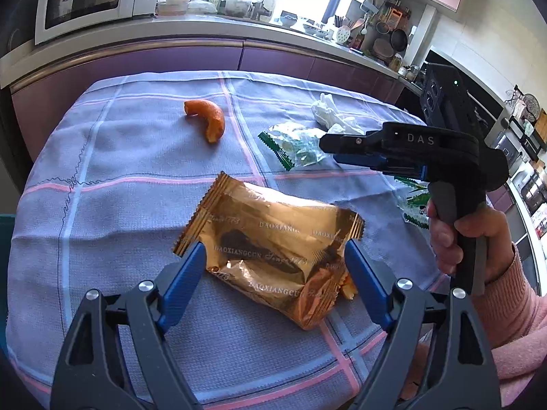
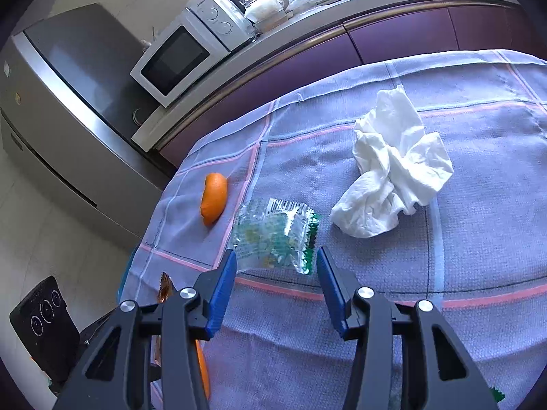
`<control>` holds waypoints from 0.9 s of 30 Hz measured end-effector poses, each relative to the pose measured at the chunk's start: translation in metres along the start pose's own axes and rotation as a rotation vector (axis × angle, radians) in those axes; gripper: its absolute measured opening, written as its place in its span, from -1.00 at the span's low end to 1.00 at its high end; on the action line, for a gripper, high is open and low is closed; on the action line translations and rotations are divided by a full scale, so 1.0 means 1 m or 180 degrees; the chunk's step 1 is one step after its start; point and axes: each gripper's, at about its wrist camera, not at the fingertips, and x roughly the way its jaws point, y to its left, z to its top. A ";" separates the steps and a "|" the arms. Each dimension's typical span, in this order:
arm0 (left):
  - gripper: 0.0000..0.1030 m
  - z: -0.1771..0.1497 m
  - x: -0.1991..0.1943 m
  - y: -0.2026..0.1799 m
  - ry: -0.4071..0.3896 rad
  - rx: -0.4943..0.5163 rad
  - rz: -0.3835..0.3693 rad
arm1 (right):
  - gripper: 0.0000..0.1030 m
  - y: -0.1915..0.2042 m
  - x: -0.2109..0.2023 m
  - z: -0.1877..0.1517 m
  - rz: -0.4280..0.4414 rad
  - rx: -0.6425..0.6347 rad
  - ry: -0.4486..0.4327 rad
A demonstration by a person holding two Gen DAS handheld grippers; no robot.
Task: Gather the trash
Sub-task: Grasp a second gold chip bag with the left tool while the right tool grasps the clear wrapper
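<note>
**Two open tools hovering over wrappers on the desk**

Hovering low over the desk (image 1: 102, 157), covered with a lilac checked cloth (image 2: 478, 205). Holding the left tool (image 1: 273, 249) wide open, with nothing between the blue fingers (image 1: 184, 273). Framing the gold wrapper (image 1: 273, 253) between these fingers, near both but not gripped; lying flat and crinkled on the cloth, close to the near edge.

Holding the right tool (image 2: 276, 259) also wide open and empty, gripped by a hand (image 1: 458, 242) in a pink sleeve. Pointing at the clear wrapper with green print (image 2: 277, 235), lying just ahead of the fingertips; touching or not, impossible to tell. Seen from the left wrist view, reaching in from the right side above this same clear wrapper (image 1: 297, 147).

Lying farther back: a crumpled white tissue (image 2: 396, 167), just beside the clear wrapper, and a curved piece of orange peel (image 2: 213, 201), apart to its left. Showing another green and clear wrapper (image 1: 415, 205) partly hidden under the right tool. Standing behind the desk: a counter with purple cabinets (image 1: 171, 58) and a white microwave (image 2: 177, 54).
</note>
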 end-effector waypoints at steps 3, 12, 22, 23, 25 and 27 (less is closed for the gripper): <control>0.40 -0.001 0.001 -0.002 -0.0002 0.0026 0.0023 | -0.08 -0.003 0.002 0.002 -0.0019 0.0056 -0.0007; 0.02 -0.004 -0.005 0.001 -0.0024 -0.0016 -0.0016 | -0.54 -0.004 0.008 0.003 0.0038 0.0078 0.0030; -0.55 -0.007 -0.012 -0.005 -0.0101 0.0054 -0.0040 | -0.73 -0.002 0.003 0.000 0.0173 0.0065 -0.0025; -0.74 -0.007 -0.013 -0.005 -0.0116 0.0058 -0.0059 | -0.73 -0.002 0.002 0.000 0.0194 0.0060 -0.0030; -0.99 -0.007 -0.016 -0.005 -0.0131 0.0045 -0.0056 | -0.73 0.000 -0.001 -0.001 0.0242 0.0049 -0.0049; -0.99 -0.009 -0.017 -0.002 -0.0137 0.0031 -0.0047 | -0.73 0.003 -0.004 -0.002 0.0285 0.0028 -0.0068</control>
